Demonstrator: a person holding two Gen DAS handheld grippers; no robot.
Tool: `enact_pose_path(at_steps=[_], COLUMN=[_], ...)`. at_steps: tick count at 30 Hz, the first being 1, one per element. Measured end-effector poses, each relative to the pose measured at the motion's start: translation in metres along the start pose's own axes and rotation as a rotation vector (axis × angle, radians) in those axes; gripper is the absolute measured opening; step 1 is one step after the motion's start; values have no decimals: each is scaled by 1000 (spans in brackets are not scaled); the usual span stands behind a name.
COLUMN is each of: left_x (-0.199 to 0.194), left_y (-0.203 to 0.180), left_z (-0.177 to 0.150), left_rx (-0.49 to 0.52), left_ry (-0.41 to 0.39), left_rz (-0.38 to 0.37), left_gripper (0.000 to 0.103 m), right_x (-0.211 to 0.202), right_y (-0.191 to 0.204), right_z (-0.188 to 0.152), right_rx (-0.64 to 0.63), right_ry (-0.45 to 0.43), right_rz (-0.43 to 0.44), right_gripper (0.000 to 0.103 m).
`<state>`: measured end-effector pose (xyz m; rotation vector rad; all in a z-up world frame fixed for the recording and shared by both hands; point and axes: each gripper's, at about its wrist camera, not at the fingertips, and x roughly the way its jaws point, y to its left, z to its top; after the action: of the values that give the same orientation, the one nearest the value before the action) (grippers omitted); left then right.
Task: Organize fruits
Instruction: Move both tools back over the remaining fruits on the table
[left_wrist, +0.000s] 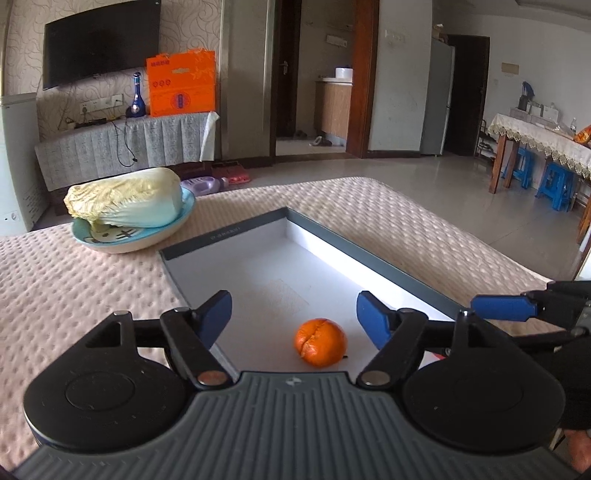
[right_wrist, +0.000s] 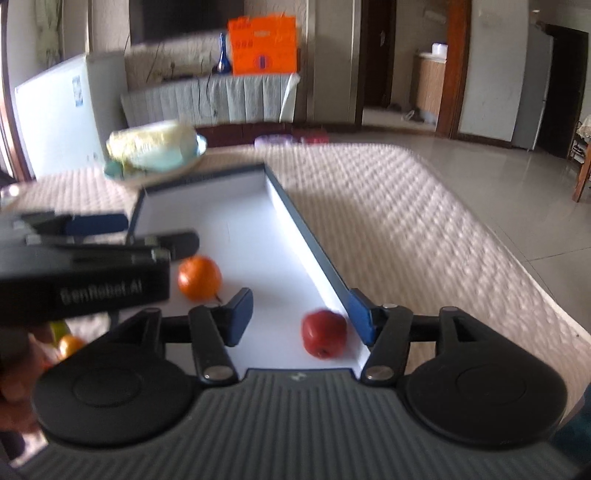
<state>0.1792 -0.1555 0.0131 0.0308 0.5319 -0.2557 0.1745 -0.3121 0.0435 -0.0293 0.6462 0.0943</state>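
Both grippers hang released over the box (left_wrist: 373, 266) on the table (left_wrist: 74, 280); my left gripper (left_wrist: 294, 317) stands wide, clear of the orange (left_wrist: 320, 342); my right gripper (right_wrist: 301, 318) gapes above the apple (right_wrist: 324, 338); fruit looks delivered; next move, I judge, calls for fetching more.
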Motion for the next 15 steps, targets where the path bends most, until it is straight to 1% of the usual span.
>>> enact_pose_path(at_steps=[6, 9, 11, 13, 14, 15], left_x=[-24, -40, -48, -57, -63, -67], left_y=[19, 28, 34, 39, 41, 43], left_z=[-4, -6, -10, -12, -12, -13], left_rx=[-23, -48, -65, -72, -77, -82], left_ry=[-10, -5, 6, 3, -3, -7], left_rz=[44, 66, 81, 98, 104, 106], left_gripper=[80, 80, 80, 80, 80, 80], right_x=[-7, -6, 0, 12, 16, 14], right_y=[19, 24, 24, 19, 15, 15], right_z=[-1, -3, -7, -14, -17, -18], right_rx=[-20, -33, -53, -46, -31, -36], right_ry=[-36, -25, 19, 112, 139, 136], right_rz=[-1, -22, -83, -149, -150, -146], right_gripper=[61, 61, 61, 60, 60, 60])
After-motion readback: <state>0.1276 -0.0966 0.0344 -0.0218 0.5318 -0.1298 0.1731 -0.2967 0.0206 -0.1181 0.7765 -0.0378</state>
